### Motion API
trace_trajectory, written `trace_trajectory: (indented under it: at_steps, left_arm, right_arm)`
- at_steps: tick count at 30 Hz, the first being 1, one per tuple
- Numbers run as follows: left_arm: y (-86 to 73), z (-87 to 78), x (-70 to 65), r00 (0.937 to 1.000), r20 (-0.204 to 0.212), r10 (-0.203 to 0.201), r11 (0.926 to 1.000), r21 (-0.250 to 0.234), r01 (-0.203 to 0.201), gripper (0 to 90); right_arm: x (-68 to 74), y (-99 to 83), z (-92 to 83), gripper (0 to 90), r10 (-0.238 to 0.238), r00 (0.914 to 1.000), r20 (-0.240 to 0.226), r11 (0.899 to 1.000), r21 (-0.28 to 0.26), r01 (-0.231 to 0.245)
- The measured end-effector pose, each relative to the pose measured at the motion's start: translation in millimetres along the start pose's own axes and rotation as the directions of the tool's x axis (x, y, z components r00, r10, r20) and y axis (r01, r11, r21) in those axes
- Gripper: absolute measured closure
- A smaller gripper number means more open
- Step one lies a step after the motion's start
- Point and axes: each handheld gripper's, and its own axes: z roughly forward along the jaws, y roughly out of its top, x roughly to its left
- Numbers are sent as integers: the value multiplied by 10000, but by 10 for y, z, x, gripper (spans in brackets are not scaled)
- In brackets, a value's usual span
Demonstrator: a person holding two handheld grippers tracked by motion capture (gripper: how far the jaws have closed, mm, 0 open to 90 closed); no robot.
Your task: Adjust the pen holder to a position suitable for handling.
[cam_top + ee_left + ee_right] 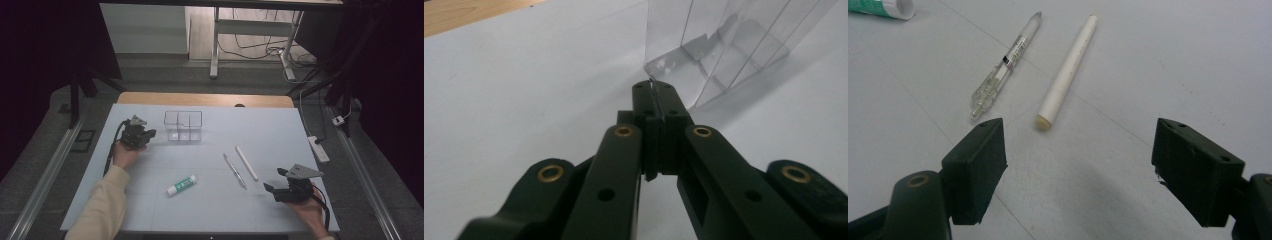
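Left claw (655, 90) closed beside clear organizer (724, 45); right claw (1078, 165) agape.

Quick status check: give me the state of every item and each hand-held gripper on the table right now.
Left hand-held gripper: jaws shut, tips at the organizer's near wall; whether they pinch it I cannot tell.
Right hand-held gripper: open, nothing between the jaws.
Clear organizer: upright, compartments empty.
Clear pen: lying flat.
White pen: lying flat beside the clear pen, apart from it.
Glue stick: lying on its side, capped.
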Motion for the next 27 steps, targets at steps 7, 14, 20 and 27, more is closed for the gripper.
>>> trace_trajectory:
  at_steps: [7,14,20,27]
  left_arm:
    - [90,86,-52,9997,156,174,9998,-38,-173,890]
    - [125,160,-72,9995,148,296,9996,33,-297,890]
    - [157,188,-83,9993,165,330,9994,-41,-329,890]
    - [188,225,-91,9990,232,389,9992,-32,-389,889]
  right_arm:
    - [16,-5,17,216,-108,9999,-44,9999,97,109]
    - [17,-6,14,217,-99,9999,-43,9999,110,100]
    - [17,-10,18,217,-121,9999,-31,9998,160,121]
    - [23,-5,14,219,-162,9999,17,9998,108,161]
